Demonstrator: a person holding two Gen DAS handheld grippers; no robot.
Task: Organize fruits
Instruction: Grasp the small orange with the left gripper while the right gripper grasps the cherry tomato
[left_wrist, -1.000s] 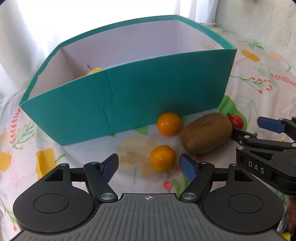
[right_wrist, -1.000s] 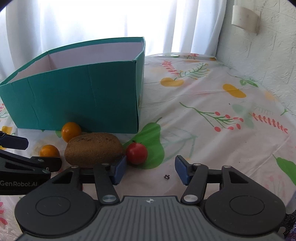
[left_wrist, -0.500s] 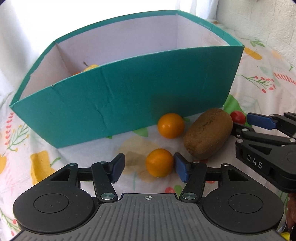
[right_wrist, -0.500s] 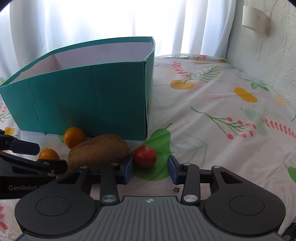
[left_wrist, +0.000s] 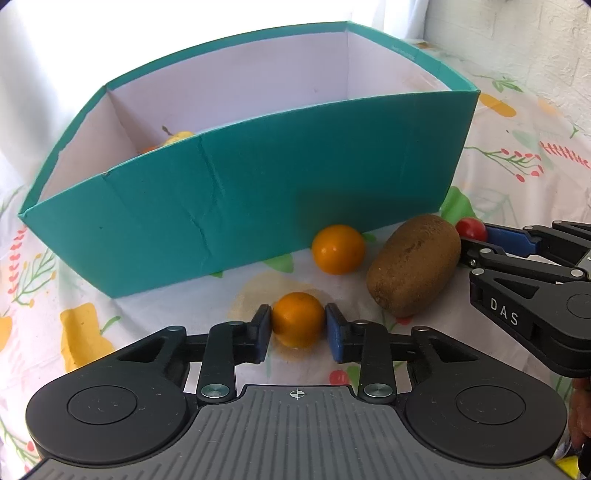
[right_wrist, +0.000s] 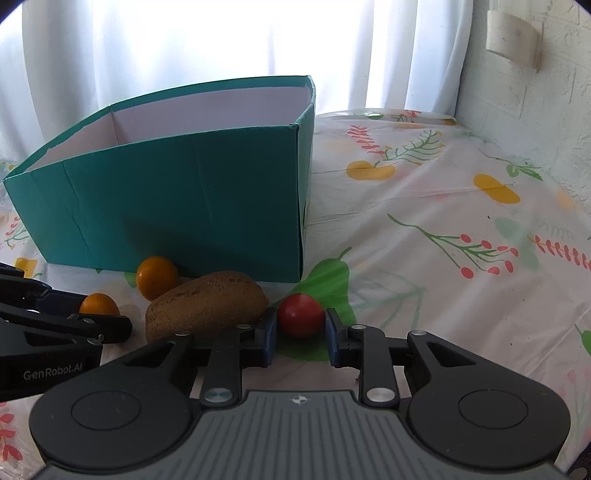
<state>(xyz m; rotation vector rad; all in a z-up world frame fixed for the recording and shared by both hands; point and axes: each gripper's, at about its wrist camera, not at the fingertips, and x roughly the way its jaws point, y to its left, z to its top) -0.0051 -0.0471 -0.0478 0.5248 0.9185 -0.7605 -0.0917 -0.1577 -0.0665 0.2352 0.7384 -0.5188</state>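
Your desk (right_wrist: 424, 229) is covered with a white cloth printed with fruit and leafy sprigs, and a bright curtained window stands at the far side. The largest thing on it is a teal cardboard box (left_wrist: 258, 192) with a white inside, open at the top, standing far and left of the loose fruit. Just over its near wall, at the left end, you can make out the top of a yellow fruit (left_wrist: 179, 136) with a stem and a sliver of something orange beside it; what else lies inside is hidden.

In front of the box, on the cloth, lies a brown kiwi (left_wrist: 415, 264) on its side, not yet held. To its left, close to the box wall, sits a round orange fruit (left_wrist: 338, 249), also untouched.

Your left tongs (left_wrist: 298, 326) have just been closing, and their blue pads now press on both sides of a smaller orange fruit (left_wrist: 298, 319), which rests on the cloth nearest to you. Your right tongs (right_wrist: 300, 328) have likewise just been closing and now grip the little red tomato (right_wrist: 300, 314), just right of the kiwi's end, also down on the cloth.

By my judgement the task is partly done: some fruit is in the box, two pieces are gripped but not lifted, and the kiwi and the other orange fruit remain.
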